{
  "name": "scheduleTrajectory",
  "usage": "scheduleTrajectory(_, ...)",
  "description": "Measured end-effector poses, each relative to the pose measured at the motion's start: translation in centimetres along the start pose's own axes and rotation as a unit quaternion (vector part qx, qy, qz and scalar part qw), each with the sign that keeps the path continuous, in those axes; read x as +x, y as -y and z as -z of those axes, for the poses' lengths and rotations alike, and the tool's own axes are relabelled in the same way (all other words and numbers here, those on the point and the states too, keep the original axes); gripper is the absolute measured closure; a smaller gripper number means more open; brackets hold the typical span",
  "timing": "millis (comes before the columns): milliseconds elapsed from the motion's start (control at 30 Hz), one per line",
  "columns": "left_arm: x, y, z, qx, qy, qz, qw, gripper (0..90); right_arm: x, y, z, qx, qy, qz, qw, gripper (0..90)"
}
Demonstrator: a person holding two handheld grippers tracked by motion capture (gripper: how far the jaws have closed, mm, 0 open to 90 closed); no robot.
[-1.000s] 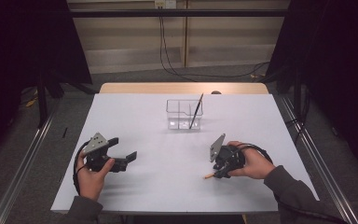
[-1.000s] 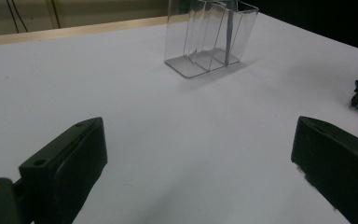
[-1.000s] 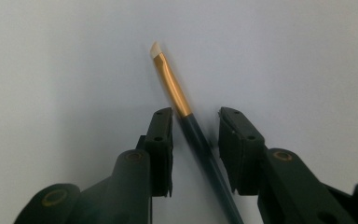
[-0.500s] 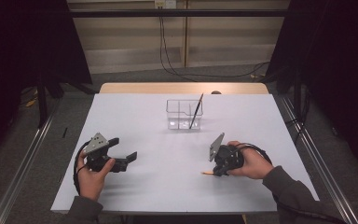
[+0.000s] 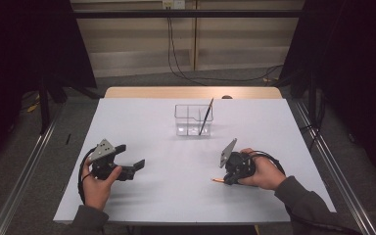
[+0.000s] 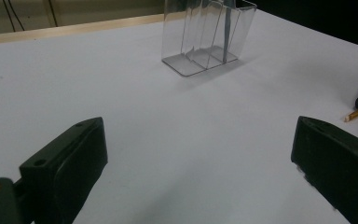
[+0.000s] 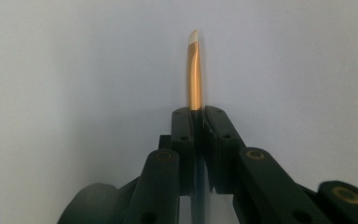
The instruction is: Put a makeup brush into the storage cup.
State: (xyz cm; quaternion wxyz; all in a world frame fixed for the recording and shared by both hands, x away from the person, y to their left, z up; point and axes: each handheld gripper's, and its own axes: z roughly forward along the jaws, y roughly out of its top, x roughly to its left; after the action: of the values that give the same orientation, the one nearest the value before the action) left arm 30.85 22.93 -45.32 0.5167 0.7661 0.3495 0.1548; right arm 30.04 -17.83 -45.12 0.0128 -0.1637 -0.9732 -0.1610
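One gold pencil (image 7: 194,74) clamped in right gripper (image 7: 196,114).

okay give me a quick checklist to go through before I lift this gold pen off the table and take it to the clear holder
1. Right claw shut on the gold pen: ok, jaws have just closed with the pen between them.
2. Grip placement: cannot tell; the pen's tip sticks out past the jaws, its other end is hidden.
3. Left claw free: ok, jaws wide open, nothing between them, resting apart from the pen.
4. Clear holder upright on the table: ok.
5. Room in the holder: ok, one dark pen leans in the right end, other compartments look empty.
6. Path from pen to holder: ok, bare tabletop between them.
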Motion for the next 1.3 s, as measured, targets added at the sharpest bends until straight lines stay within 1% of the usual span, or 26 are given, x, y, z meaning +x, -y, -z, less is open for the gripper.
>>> scheduleTrajectory(67, 0.0, 0.0, 0.0, 0.0, 0.004, 0.0, 1.0, 3.2, -0.1, 0.0, 0.0, -0.003, 0.002, 0.0, 1.0, 83.8)
scheduleTrajectory(167, -0.1, 0.0, -0.1, -0.001, 0.002, 0.0, 1.0, 3.3, 0.0, 0.0, 0.0, -0.001, 0.002, -0.006, 1.0, 84.1)
scheduleTrajectory(233, 0.0, 0.0, 0.0, -0.001, 0.002, 0.001, 1.0, 3.3, 0.1, -0.1, 0.0, 0.001, 0.005, -0.001, 1.0, 84.2)
scheduleTrajectory(267, 0.0, 0.0, 0.0, 0.001, -0.003, -0.002, 1.0, 3.3, 0.1, -0.1, 0.0, 0.0, 0.005, 0.005, 1.0, 84.2)
scheduleTrajectory(333, 0.0, 0.0, 0.0, 0.0, 0.0, -0.001, 1.0, 3.3, 0.3, -0.2, 0.0, 0.003, 0.012, 0.0, 0.9999, 84.2)
scheduleTrajectory(367, 0.0, 0.0, 0.0, 0.0, 0.0, 0.0, 1.0, 3.3, 0.3, -0.2, 0.0, 0.006, 0.009, -0.002, 0.9999, 84.2)
scheduleTrajectory(467, 0.0, 0.0, 0.0, 0.0, 0.001, 0.001, 1.0, 3.3, 0.4, -0.2, 0.0, 0.009, 0.011, -0.008, 0.9999, 84.2)
scheduleTrajectory(500, 0.0, 0.0, 0.0, -0.001, 0.001, 0.001, 1.0, 3.3, 0.2, -0.2, 0.0, 0.006, 0.011, 0.001, 0.9999, 84.2)
scheduleTrajectory(533, 0.0, 0.0, 0.0, -0.001, 0.001, 0.003, 1.0, 3.3, 0.2, -0.2, 0.1, 0.007, 0.01, -0.007, 0.9999, 84.2)
scheduleTrajectory(567, 0.1, 0.0, 0.0, -0.002, 0.003, 0.004, 1.0, 3.3, 0.2, -0.2, 0.1, 0.004, 0.01, -0.006, 0.9999, 84.2)
scheduleTrajectory(600, 0.1, 0.0, 0.1, -0.002, 0.001, 0.005, 1.0, 3.4, 0.2, -0.2, 0.1, 0.004, 0.008, -0.015, 0.9998, 84.2)
scheduleTrajectory(667, 0.1, 0.0, 0.1, -0.002, 0.001, 0.004, 1.0, 3.4, 0.0, -0.1, 0.1, -0.002, 0.006, -0.015, 0.9999, 84.2)
scheduleTrajectory(733, 0.1, 0.1, 0.1, -0.003, 0.001, 0.005, 1.0, 3.3, -0.1, 0.1, 0.2, -0.007, 0.006, -0.024, 0.9997, 84.3)
scheduleTrajectory(767, 0.1, 0.1, 0.0, -0.004, 0.003, 0.006, 1.0, 3.4, -0.2, 0.2, 0.2, -0.012, 0.016, -0.032, 0.9993, 84.3)
scheduleTrajectory(800, 0.1, 0.1, 0.0, -0.002, 0.001, 0.005, 1.0, 3.4, -0.3, 0.4, 0.3, -0.014, 0.02, -0.036, 0.999, 84.2)
scheduleTrajectory(833, 0.1, 0.1, 0.0, -0.001, 0.001, 0.004, 1.0, 3.3, -0.5, 0.5, 0.4, -0.019, 0.019, -0.036, 0.999, 84.3)
scheduleTrajectory(867, 0.1, 0.1, 0.0, -0.001, 0.002, 0.005, 1.0, 3.4, -0.5, 0.6, 0.6, -0.024, 0.02, -0.058, 0.9978, 84.3)
scheduleTrajectory(900, 0.1, 0.1, 0.0, -0.001, 0.002, 0.005, 1.0, 3.4, -0.7, 0.7, 0.8, -0.033, 0.023, -0.057, 0.9976, 84.2)
scheduleTrajectory(933, 0.1, 0.1, 0.0, -0.001, 0.002, 0.005, 1.0, 3.4, -0.7, 0.8, 1.0, -0.041, 0.027, -0.07, 0.9963, 84.3)
scheduleTrajectory(967, 0.1, 0.1, 0.0, -0.001, 0.002, 0.005, 1.0, 3.4, -0.9, 0.9, 1.1, -0.055, 0.029, -0.069, 0.9957, 84.3)
scheduleTrajectory(1033, 0.1, 0.1, 0.0, -0.001, 0.002, 0.006, 1.0, 3.4, -1.0, 1.0, 1.5, -0.071, 0.034, -0.077, 0.9939, 84.3)
scheduleTrajectory(1100, 0.1, 0.1, 0.0, 0.0, 0.003, 0.005, 1.0, 3.4, -1.0, 1.1, 1.7, -0.09, 0.038, -0.093, 0.9908, 84.3)
scheduleTrajectory(1167, 0.1, 0.1, -0.1, -0.001, 0.005, 0.005, 1.0, 3.4, -1.2, 1.1, 1.9, -0.107, 0.042, -0.094, 0.9888, 84.3)
scheduleTrajectory(1200, 0.1, 0.1, 0.0, 0.0, 0.001, 0.004, 1.0, 3.4, -1.1, 1.1, 2.0, -0.114, 0.043, -0.102, 0.9874, 84.3)
scheduleTrajectory(1233, 0.2, 0.1, 0.0, -0.001, 0.005, 0.005, 1.0, 3.4, -1.1, 1.1, 2.1, -0.123, 0.047, -0.109, 0.9853, 84.3)
scheduleTrajectory(1300, 0.1, 0.1, 0.0, -0.001, 0.002, 0.006, 1.0, 3.4, -1.2, 1.2, 2.3, -0.138, 0.05, -0.112, 0.9828, 84.3)
